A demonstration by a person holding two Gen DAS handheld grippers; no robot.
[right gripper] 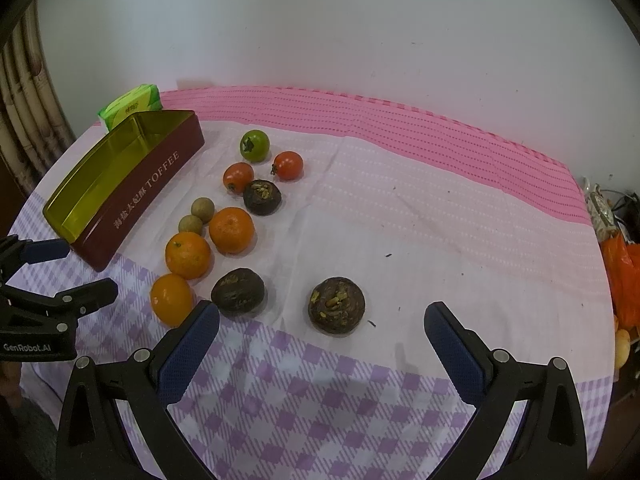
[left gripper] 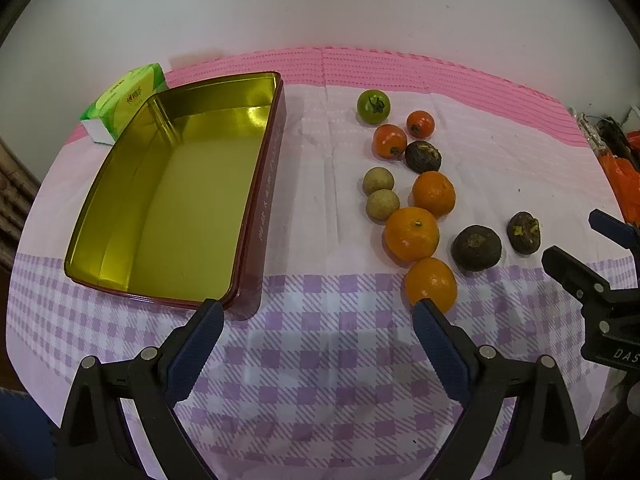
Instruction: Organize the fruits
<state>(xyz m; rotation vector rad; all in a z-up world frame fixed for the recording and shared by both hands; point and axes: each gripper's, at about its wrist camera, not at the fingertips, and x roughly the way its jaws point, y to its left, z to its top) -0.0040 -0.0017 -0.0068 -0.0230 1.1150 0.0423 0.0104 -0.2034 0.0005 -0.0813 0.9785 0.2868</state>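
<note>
An empty gold-lined maroon tin (left gripper: 120,216) (right gripper: 132,194) lies at the left of the table. To its right lie three oranges (left gripper: 412,234) (right gripper: 188,255), two red tomatoes (left gripper: 390,141) (right gripper: 288,165), a green tomato (left gripper: 373,106) (right gripper: 255,145), two tan longans (left gripper: 383,205) (right gripper: 191,225) and three dark mangosteens (left gripper: 477,248) (right gripper: 337,305). My left gripper (left gripper: 318,312) is open and empty, between the tin's near corner and the nearest orange (left gripper: 431,285). My right gripper (right gripper: 322,316) is open and empty, with one mangosteen just ahead between its fingers.
A green tissue pack (left gripper: 124,100) (right gripper: 130,104) lies behind the tin. The cloth (left gripper: 320,360) is pink at the back, checked lilac in front. Orange bags (right gripper: 622,276) hang past the right table edge. A white wall stands behind.
</note>
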